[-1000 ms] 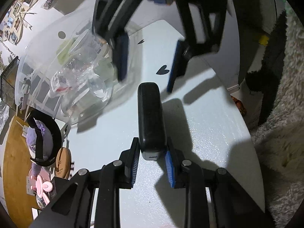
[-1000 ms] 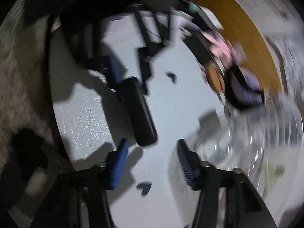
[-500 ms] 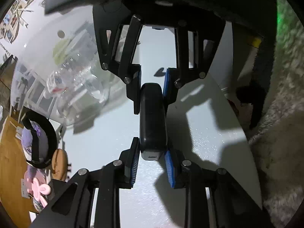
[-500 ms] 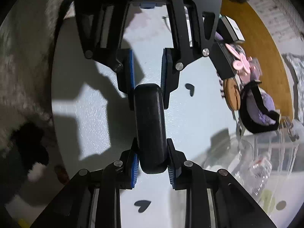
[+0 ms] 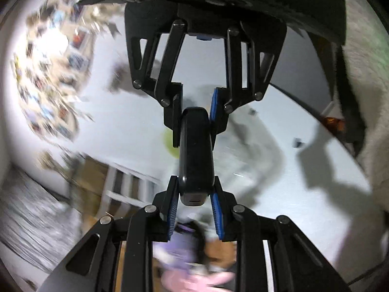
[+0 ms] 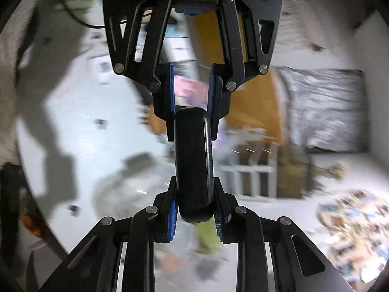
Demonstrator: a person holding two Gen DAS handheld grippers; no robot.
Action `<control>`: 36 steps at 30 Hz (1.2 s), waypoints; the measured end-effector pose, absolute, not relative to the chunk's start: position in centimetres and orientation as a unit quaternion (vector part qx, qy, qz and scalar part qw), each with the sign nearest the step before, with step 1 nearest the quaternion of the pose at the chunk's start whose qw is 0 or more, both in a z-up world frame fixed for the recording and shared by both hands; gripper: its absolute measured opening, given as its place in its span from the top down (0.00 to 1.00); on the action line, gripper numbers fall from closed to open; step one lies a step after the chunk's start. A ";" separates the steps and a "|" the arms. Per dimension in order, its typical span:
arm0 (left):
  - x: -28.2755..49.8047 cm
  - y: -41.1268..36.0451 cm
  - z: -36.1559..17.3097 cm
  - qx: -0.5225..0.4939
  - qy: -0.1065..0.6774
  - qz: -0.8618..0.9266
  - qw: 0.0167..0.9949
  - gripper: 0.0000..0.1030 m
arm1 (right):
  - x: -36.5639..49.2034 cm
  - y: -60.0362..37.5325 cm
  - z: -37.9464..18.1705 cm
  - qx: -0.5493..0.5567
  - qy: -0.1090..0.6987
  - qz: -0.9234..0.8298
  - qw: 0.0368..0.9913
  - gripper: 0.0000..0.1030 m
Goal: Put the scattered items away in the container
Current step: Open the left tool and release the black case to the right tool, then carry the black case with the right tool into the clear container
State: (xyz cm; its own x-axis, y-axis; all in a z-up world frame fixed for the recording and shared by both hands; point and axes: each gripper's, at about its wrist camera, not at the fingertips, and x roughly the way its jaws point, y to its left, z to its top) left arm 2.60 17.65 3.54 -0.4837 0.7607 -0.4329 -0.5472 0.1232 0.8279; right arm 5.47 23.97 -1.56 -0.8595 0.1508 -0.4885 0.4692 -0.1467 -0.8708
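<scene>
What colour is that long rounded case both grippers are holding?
Plain black, no pattern. The case shows best in the right wrist view.

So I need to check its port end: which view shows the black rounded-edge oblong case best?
The left wrist view: the black rounded-edge oblong case shows its slotted end face between the left gripper pads. The right wrist view shows only its smooth rounded end.

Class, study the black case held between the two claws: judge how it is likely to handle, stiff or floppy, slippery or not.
The black case probably is rigid: it spans left claw to right claw without sagging. Its smooth, rounded edges may slip, though ridged blue pads should help.
</scene>
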 end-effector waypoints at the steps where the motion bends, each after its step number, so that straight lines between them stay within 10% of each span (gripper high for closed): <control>1: 2.1 18.4 4.5 0.113 0.562 0.655 0.492 0.75 | 5.1 24.5 -0.4 0.233 0.648 -0.719 0.093 0.75; 8: -1.3 24.0 7.1 0.165 0.528 0.690 0.468 0.72 | 2.3 29.7 3.6 0.220 0.677 -0.702 0.026 0.75; 11: -3.4 25.9 5.8 0.132 0.493 0.714 0.480 0.52 | 1.3 32.5 2.9 0.236 0.683 -0.691 0.025 0.75; 22: -9.3 24.6 0.8 -0.057 0.357 0.830 0.424 0.52 | -4.9 42.9 -3.2 0.340 0.709 -0.617 0.018 0.75; 36: -11.8 17.7 -2.0 -0.204 0.172 0.917 0.298 0.52 | -19.1 41.0 -5.8 0.591 0.256 -0.759 0.098 0.76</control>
